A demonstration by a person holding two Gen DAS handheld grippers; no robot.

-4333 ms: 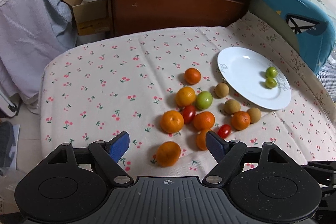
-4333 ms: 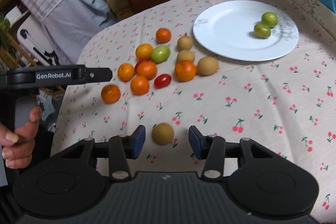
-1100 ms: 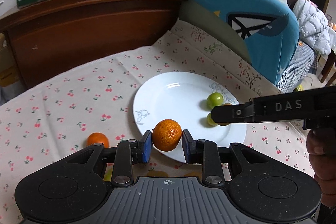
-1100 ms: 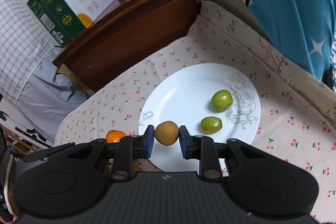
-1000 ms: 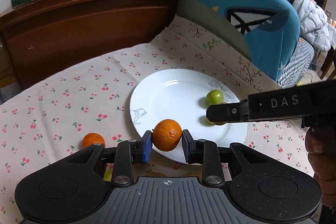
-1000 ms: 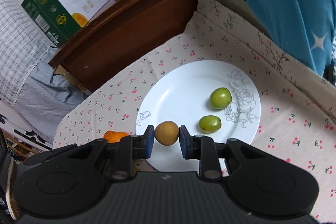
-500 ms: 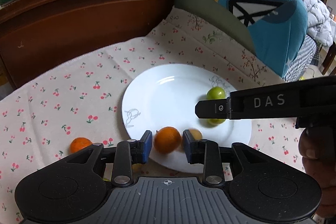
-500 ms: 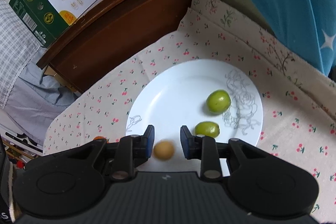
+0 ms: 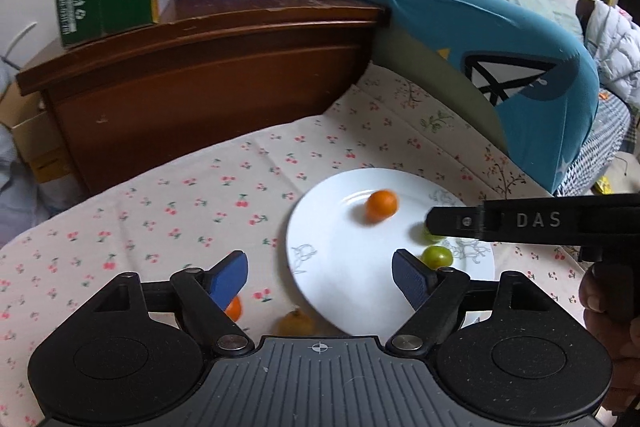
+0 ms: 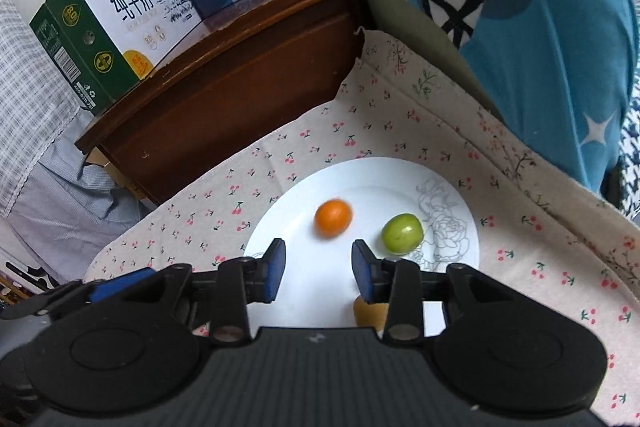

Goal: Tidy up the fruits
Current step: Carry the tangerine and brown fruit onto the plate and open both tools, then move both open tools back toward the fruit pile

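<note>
Though motion-blurred, orange fruit (image 10: 333,218) lies on white plate (image 9: 320,227), beyond both grippers' jaws. Left gripper (image 9: 319,275) gapes wide, empty; right gripper (image 10: 319,270) parted, its right finger half-hiding brown fruit (image 10: 366,313).

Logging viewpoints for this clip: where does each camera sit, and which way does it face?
Left wrist: on the left tool, jaws open, looking forward and down at the white plate on the cherry-print cloth; the person's right hand and right tool show at right.
Right wrist: on the right tool, jaws open, above the plate's near rim, facing the wooden cabinet; no hand is visible.
Shared: plate, orange fruit, green fruit, cabinet, boxes.
</note>
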